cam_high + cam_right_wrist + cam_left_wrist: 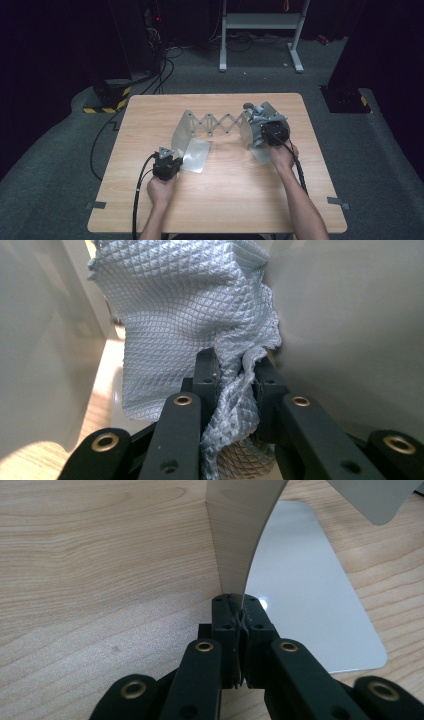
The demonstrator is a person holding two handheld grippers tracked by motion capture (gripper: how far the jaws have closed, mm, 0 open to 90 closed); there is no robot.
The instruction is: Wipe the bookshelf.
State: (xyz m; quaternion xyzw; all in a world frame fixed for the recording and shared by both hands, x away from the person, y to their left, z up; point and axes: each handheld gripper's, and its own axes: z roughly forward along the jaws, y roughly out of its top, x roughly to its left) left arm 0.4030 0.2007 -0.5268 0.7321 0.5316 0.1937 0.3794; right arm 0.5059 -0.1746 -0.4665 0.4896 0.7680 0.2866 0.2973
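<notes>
Left gripper (167, 165): jaws clamped on the near edge of the bookend's left upright plate (240, 540), steadying it.
Right gripper (274, 131): jaws closed on a blue-grey waffle-weave cloth (190, 315).
Cloth position: pressed against the right end plate (350, 340), between the 2 plates.
Expandable metal bookend (220, 122): long axis runs left-right across the wooden table (225, 200).
Contents: nothing stands in it.
Next, likely: wipe along the plate face.
</notes>
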